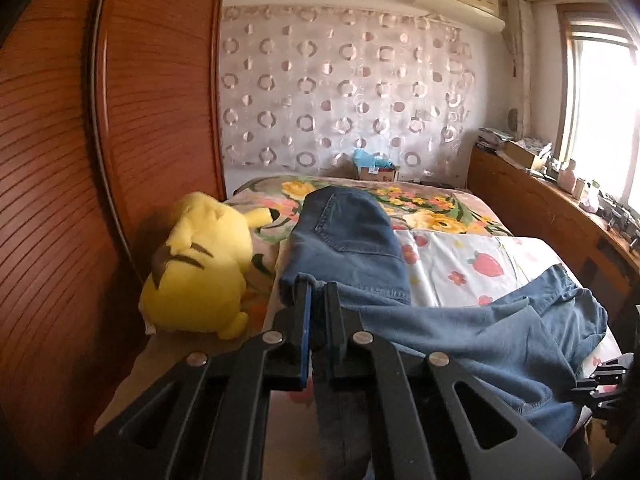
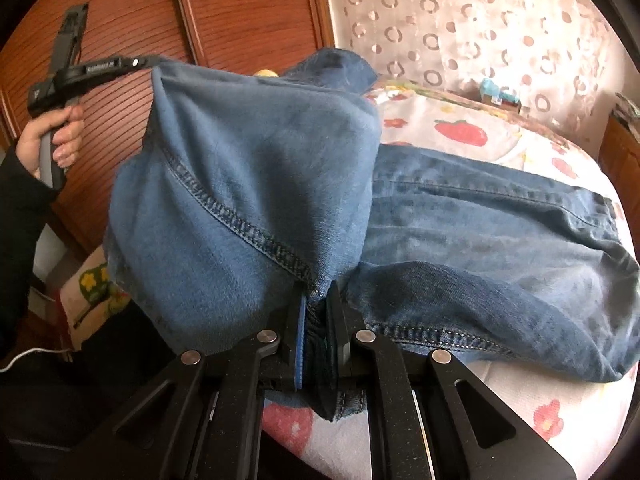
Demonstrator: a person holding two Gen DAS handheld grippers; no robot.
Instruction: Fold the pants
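Blue denim pants point(image 1: 352, 236) lie across a bed with a strawberry-print sheet point(image 1: 460, 256). My left gripper point(image 1: 316, 286) is shut on a raised edge of the denim and holds it up off the bed. In the right wrist view that lifted part of the pants point(image 2: 260, 168) hangs like a tent. The left gripper point(image 2: 146, 65) grips its upper left corner, with a person's hand point(image 2: 56, 140) on the handle. My right gripper point(image 2: 318, 292) is shut on a stitched seam of the pants near the bed's front edge. The legs point(image 2: 500, 232) trail to the right, flat on the sheet point(image 2: 460, 132).
A yellow plush toy point(image 1: 200, 264) lies on the bed's left side, against a wooden wardrobe point(image 1: 140, 100). A small box point(image 1: 378, 172) sits at the head of the bed below a patterned curtain. A cluttered wooden ledge point(image 1: 560, 184) runs under the window on the right.
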